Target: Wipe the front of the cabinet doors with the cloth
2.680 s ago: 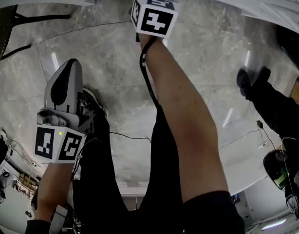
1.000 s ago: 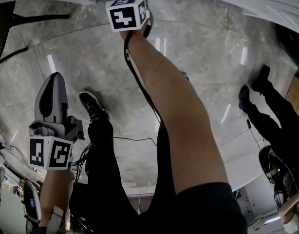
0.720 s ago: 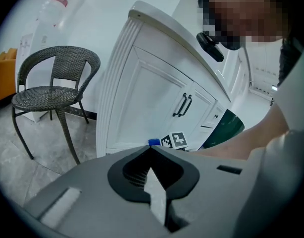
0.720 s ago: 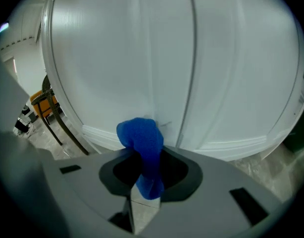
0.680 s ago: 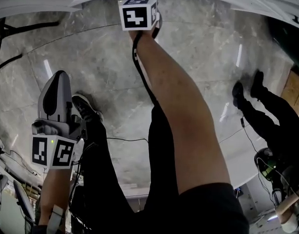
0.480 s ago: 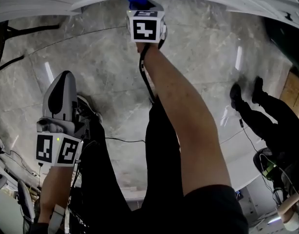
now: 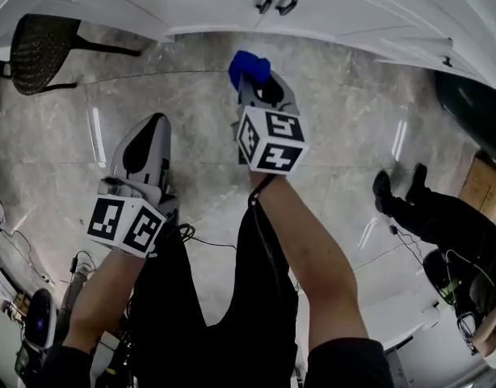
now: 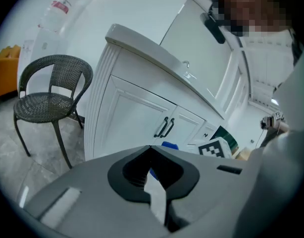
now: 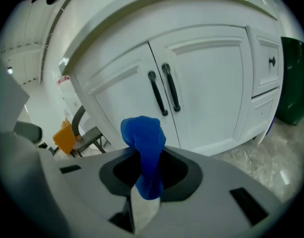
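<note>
Right tongs pinch bunched blue cloth short of white panelled cabinet doors; left tongs closed, empty. Risk: black bar handles snag cloth, tugging it free.

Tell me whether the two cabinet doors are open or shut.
Shut. In the right gripper view both cabinet doors lie flush, their edges meeting between the two black handles, with no interior showing.

Bright, even indoor light. White glare streaks lie on the glossy floor, and the cabinet doors look washed out. Fisheye bending warps every edge. Both gripper views darken at the corners, with a soft near foreground.
</note>
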